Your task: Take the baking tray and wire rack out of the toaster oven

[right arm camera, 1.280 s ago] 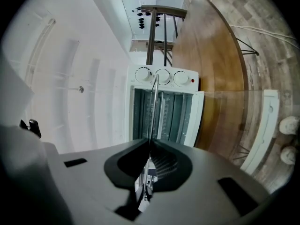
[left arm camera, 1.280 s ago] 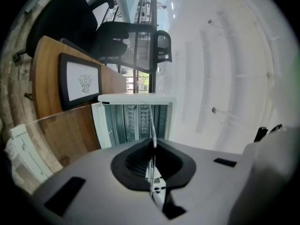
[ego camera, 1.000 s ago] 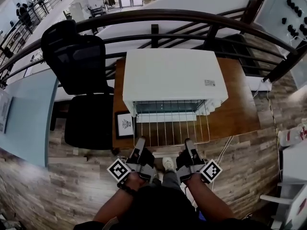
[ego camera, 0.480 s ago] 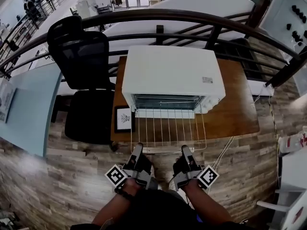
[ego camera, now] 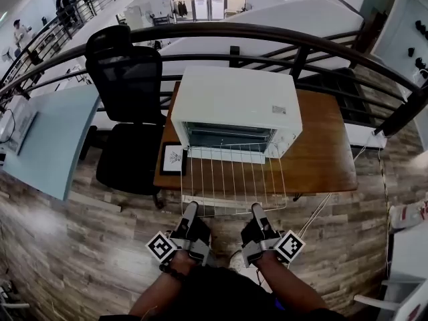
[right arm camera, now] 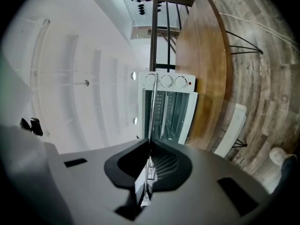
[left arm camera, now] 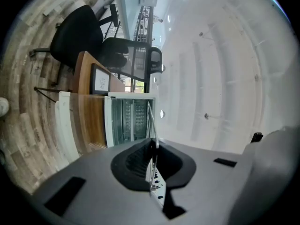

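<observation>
Your left gripper (ego camera: pixel 191 210) and right gripper (ego camera: pixel 255 210) are each closed tight on the near edge of the wire rack (ego camera: pixel 231 179). The rack juts out past the wooden table (ego camera: pixel 328 159), with its far end at the mouth of the white toaster oven (ego camera: pixel 234 102). A framed card (ego camera: pixel 173 159) sits just beside the rack's left edge, and a black office chair (ego camera: pixel 130 89) stands left of the table. The small label (ego camera: pixel 279 110) on the oven's top is too small to read.
</observation>
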`<state>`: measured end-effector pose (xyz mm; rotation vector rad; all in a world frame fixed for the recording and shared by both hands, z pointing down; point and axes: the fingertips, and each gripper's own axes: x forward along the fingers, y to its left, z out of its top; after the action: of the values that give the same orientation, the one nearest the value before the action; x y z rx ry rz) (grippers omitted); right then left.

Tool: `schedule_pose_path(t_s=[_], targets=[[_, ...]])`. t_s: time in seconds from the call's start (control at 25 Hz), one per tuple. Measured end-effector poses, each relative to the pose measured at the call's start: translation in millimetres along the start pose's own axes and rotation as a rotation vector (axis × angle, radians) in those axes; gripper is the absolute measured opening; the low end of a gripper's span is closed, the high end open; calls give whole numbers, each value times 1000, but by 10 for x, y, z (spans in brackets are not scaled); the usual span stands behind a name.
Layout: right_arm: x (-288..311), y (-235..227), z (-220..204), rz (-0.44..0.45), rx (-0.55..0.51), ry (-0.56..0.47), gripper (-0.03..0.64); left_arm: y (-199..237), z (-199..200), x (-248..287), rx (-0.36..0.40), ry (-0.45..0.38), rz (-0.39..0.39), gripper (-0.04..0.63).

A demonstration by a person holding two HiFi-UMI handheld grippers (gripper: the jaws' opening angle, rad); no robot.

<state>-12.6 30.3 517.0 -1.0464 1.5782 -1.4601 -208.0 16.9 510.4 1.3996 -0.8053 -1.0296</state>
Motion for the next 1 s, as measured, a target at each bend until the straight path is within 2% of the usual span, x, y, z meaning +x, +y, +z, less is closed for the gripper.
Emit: schedule_pose_path(t_s=[0.2,0.48,0.8,1.0], targets=[[-167,49,76,24,-12,15,11,-91,-176,-70,12,-7,-24,8],[-439,179,333,49,-28,-25,11,-189,-527,-13,14,43,-50,8],[-962,277,877,69,-61,-135,11,-296,-1226,219,18,172,-89,9],[-1366,240,1216,58,-59,-220,11,-212,-1732,347,11,261,-77,9]])
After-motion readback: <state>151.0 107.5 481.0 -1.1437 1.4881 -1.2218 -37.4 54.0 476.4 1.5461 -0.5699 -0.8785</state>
